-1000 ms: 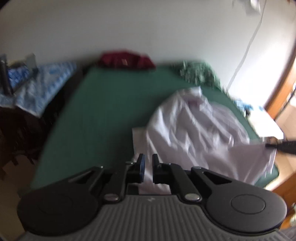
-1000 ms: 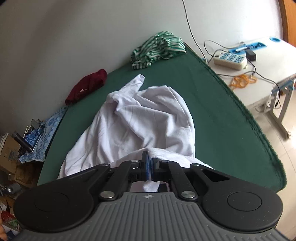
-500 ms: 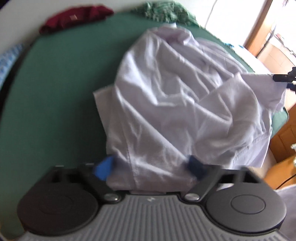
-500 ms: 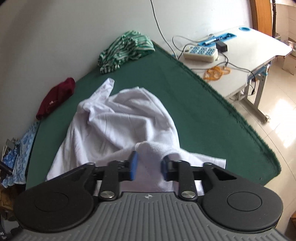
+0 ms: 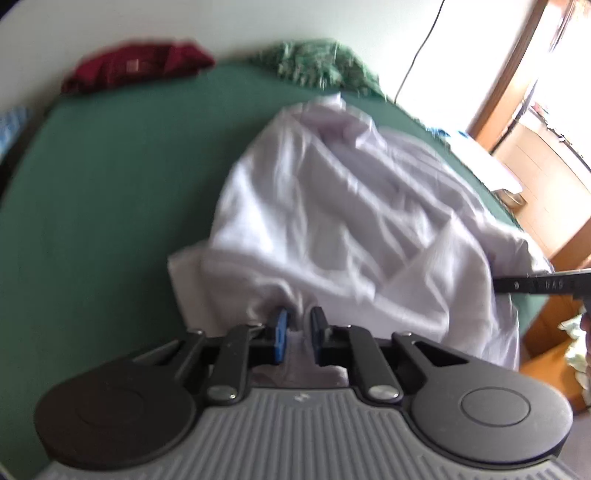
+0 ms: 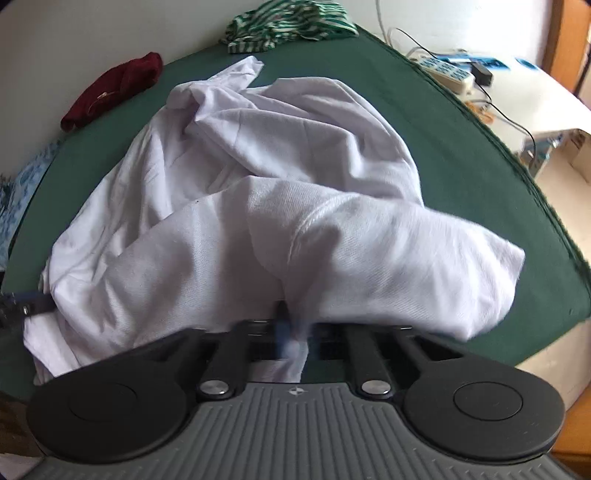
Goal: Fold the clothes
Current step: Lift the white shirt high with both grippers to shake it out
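A: Both grippers are pinching the white shirt (image 6: 280, 155), which is lying rumpled on the green table (image 6: 461, 155); left gripper (image 5: 297, 334) nearly closed, right gripper (image 6: 293, 328) clamped.

B: Thin bites are risking a slip if pulled apart; bunching would spoil the fold.

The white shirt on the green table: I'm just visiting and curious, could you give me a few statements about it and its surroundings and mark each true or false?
1. The white shirt lies crumpled, not folded flat. True.
2. The right gripper is far from the shirt. False: white cloth is bunched between its fingers.
3. A dark red garment and a green striped garment lie at the far edge of the green table. True.
4. The left gripper is wide open over bare table. False: its blue pads stand a narrow gap apart with shirt fabric between them.
5. The table is covered in red cloth. False: it is green.
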